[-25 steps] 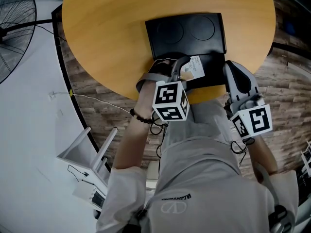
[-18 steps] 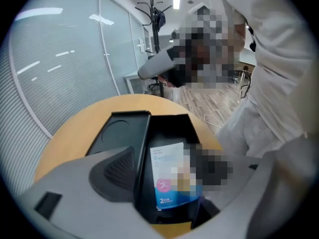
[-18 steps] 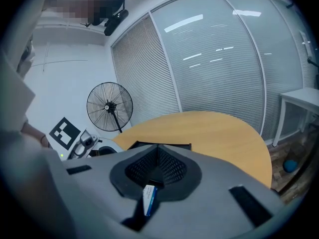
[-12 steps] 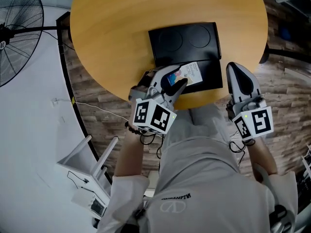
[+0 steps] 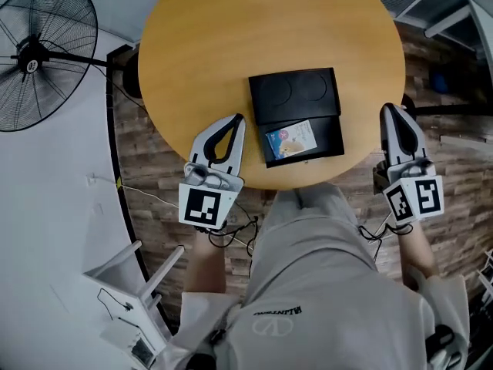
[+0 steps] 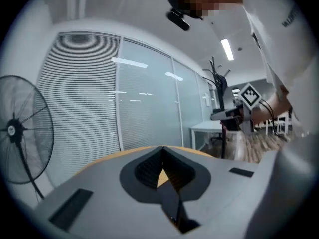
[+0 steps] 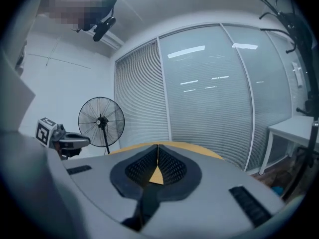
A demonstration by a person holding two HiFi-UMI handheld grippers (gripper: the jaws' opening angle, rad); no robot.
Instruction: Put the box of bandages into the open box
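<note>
Left tongs (image 5: 237, 122) and right tongs (image 5: 390, 110): light-grey shells tapering to a point, with black ribbed pads (image 7: 172, 169) inside. Each has a white cube with black square markers: left cube (image 5: 204, 205), right cube (image 5: 420, 199). Black cables (image 5: 231, 230) loop under the cubes. I'm wearing a pale grey long-sleeved shirt (image 5: 323, 284) with a small dark logo (image 5: 277, 320), lower centre of frame.

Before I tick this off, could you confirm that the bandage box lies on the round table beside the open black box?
Not quite: the head view shows the bandage box lying inside the open black box, which rests on the round table.
</note>
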